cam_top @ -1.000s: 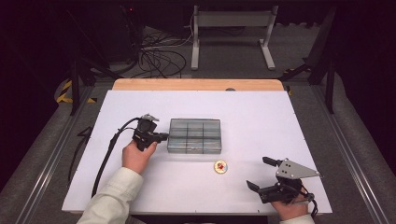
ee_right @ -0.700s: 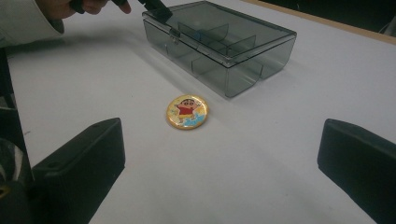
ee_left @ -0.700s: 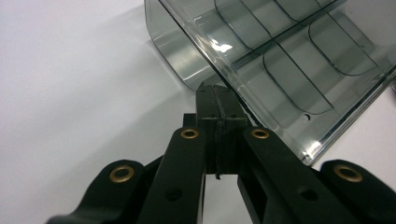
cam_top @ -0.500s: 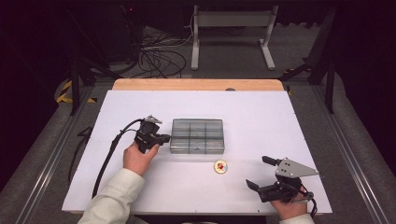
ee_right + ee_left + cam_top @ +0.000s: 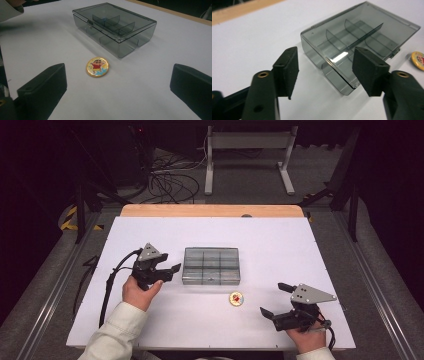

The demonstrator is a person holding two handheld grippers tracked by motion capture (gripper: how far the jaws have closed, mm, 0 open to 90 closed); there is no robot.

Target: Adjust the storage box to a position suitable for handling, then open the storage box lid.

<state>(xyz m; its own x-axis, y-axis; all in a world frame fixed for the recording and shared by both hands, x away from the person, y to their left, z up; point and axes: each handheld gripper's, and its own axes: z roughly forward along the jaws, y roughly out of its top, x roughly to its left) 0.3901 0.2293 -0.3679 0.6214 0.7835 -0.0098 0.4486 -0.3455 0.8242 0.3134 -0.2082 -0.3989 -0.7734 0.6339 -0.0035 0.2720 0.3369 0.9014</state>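
**Both tools open near the grey box**

On the white desk stands a smoky grey clear box with its lid closed and dividers inside that make several compartments. I take this box as my landmark.

My left tool is just beside the left short side of the box, held in my left hand, and its tips point toward the box. In the left gripper view the two black jaws stand apart with a moderate gap between them, and the near corner of the box shows in that gap, but the jaws do not touch it. They hold nothing.

A small round badge with a yellow rim and a cartoon figure in red lies flat on the desk, on my side of the box, near its right front corner but not touching it.

My right tool is to the right of the badge and closer to me than the box, well apart from the box. Its jaws are spread wide and empty. In the right gripper view the badge lies on the desk between and beyond the two jaws, and the box stands behind it
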